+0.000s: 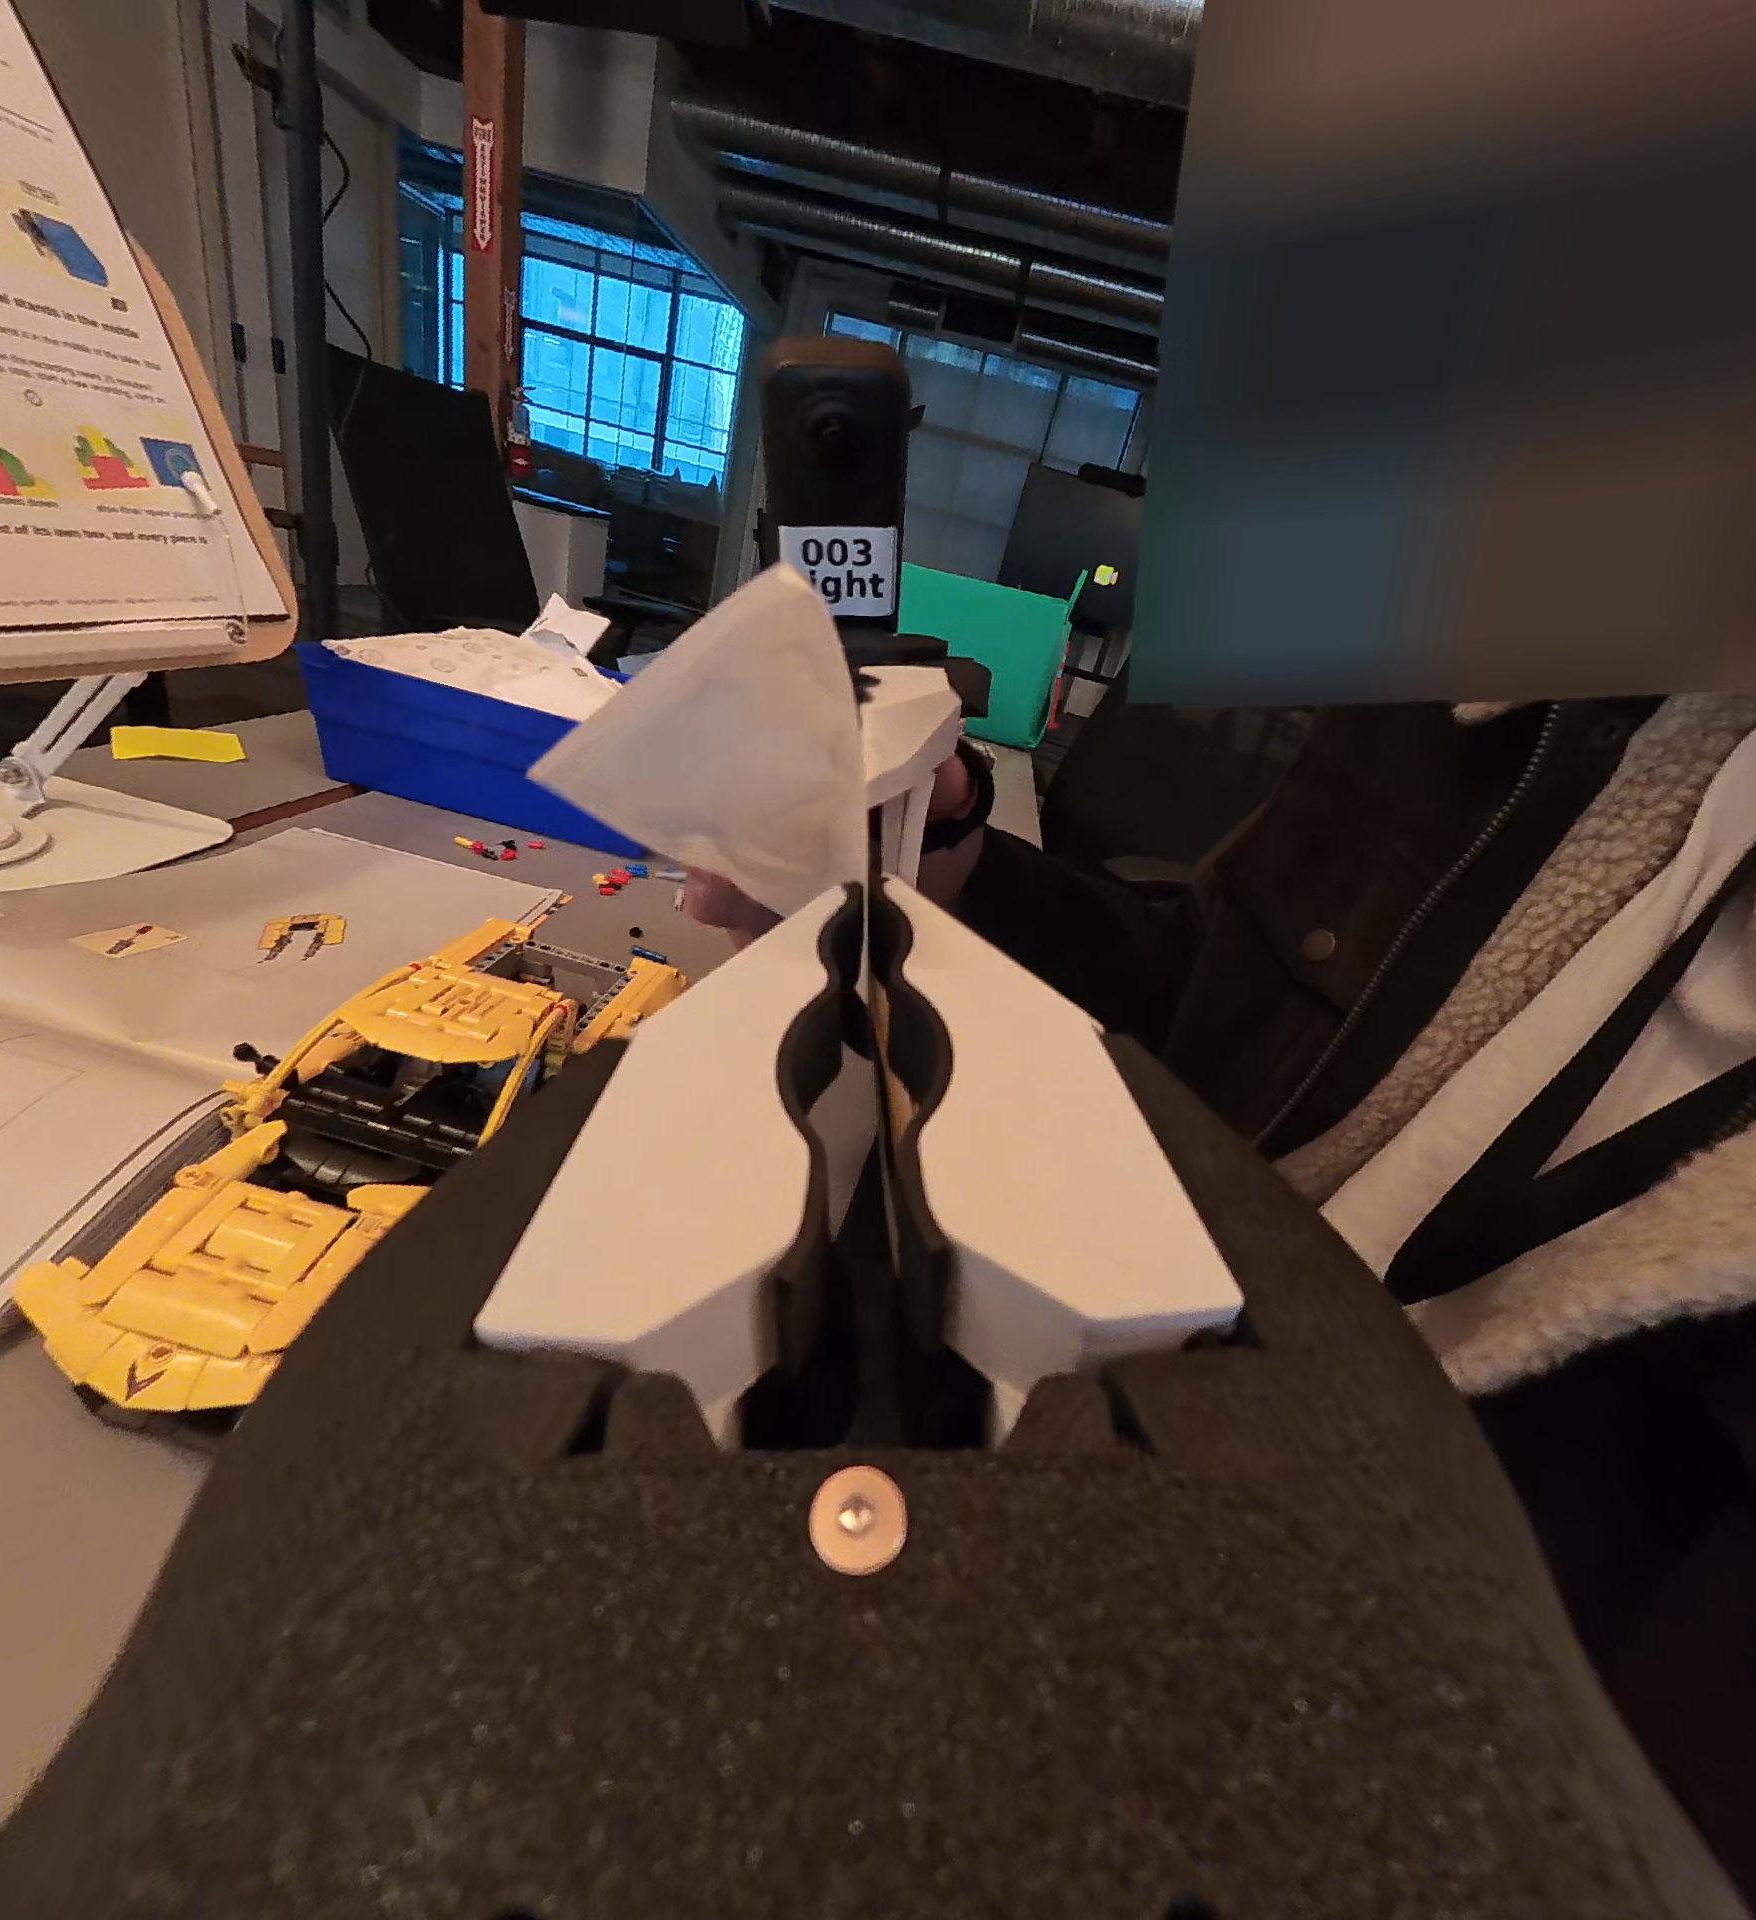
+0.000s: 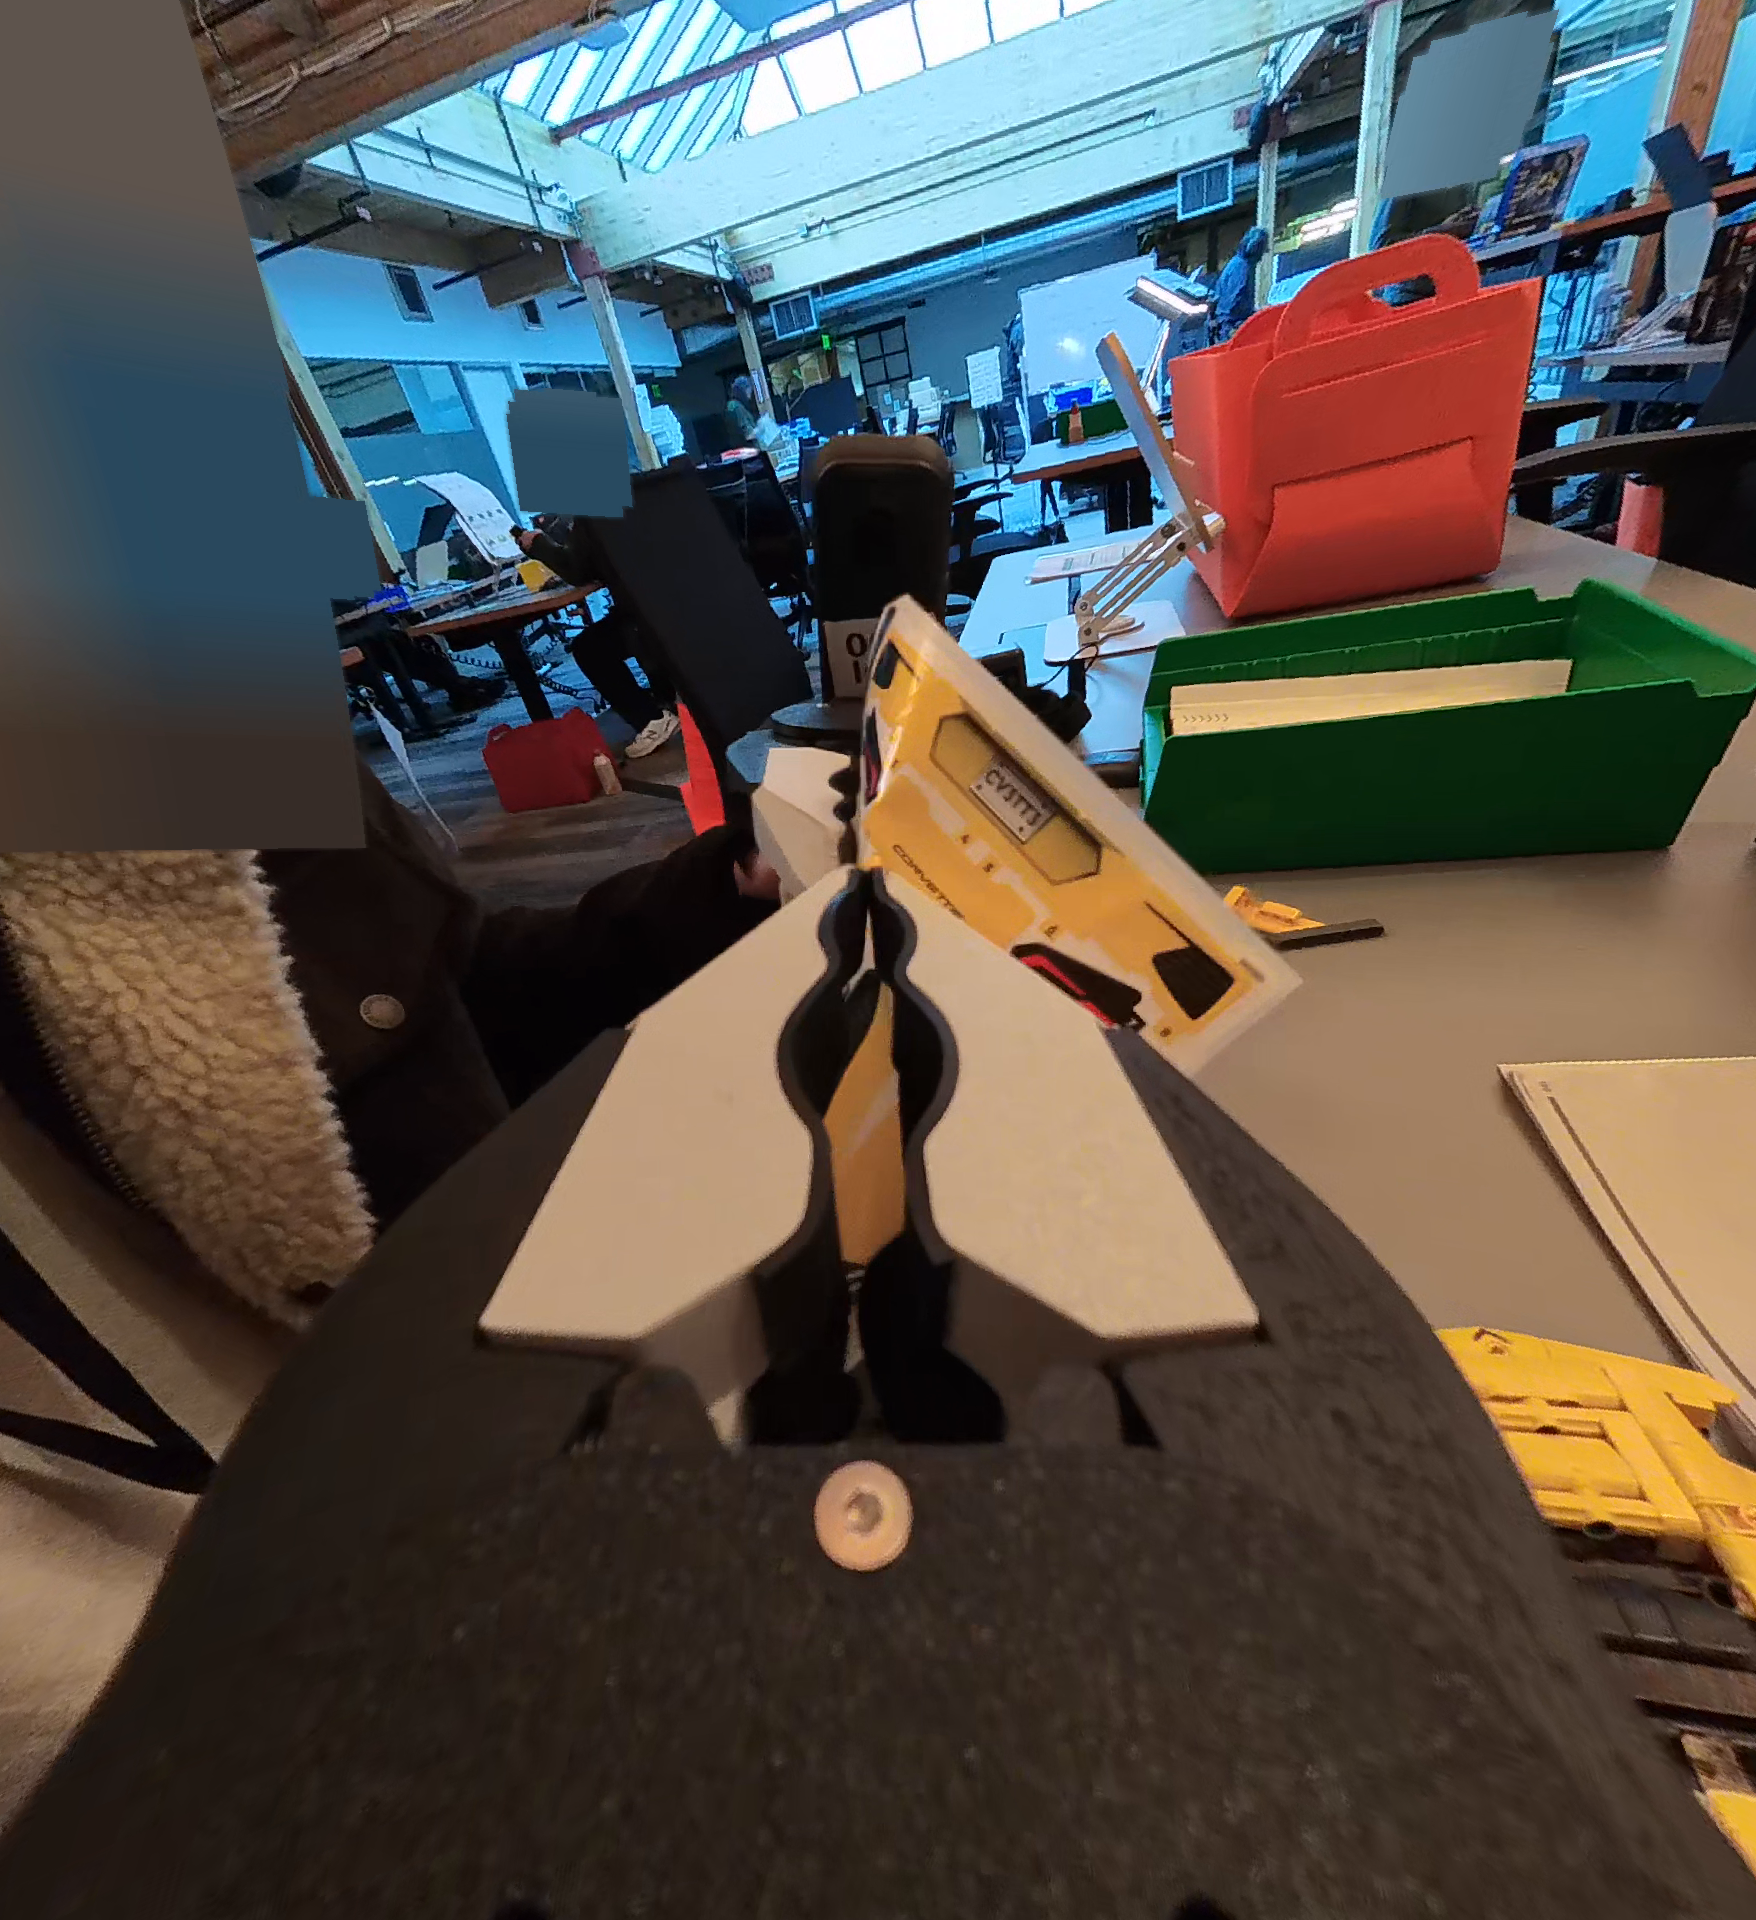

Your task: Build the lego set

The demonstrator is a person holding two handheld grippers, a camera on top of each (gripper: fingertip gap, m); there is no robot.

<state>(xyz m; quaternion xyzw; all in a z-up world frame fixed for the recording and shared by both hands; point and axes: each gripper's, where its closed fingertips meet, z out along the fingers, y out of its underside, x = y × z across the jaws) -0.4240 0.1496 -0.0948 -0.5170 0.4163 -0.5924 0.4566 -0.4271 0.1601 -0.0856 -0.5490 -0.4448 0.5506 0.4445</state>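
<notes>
A sticker sheet is held up in the air between both grippers. In the left wrist view its white back (image 1: 728, 748) rises from my left gripper (image 1: 869, 894), which is shut on its edge. The right gripper (image 1: 905, 748) shows just behind the sheet. In the right wrist view the sheet's yellow printed side (image 2: 1040, 862) runs through my right gripper (image 2: 866, 883), which is shut on it. The left gripper (image 2: 801, 821) grips the sheet just beyond. The partly built yellow lego car (image 1: 313, 1122) lies on the table at lower left, and it also shows in the right wrist view (image 2: 1632, 1455).
An open instruction booklet (image 1: 178, 956) lies under the car. A blue bin (image 1: 438, 727) and loose small pieces (image 1: 614, 878) sit behind it. A green bin (image 2: 1425, 769) and a red bag (image 2: 1362, 426) stand at the far right. A person in a dark jacket is close. My two grippers' fingertips are within a few centimetres of each other.
</notes>
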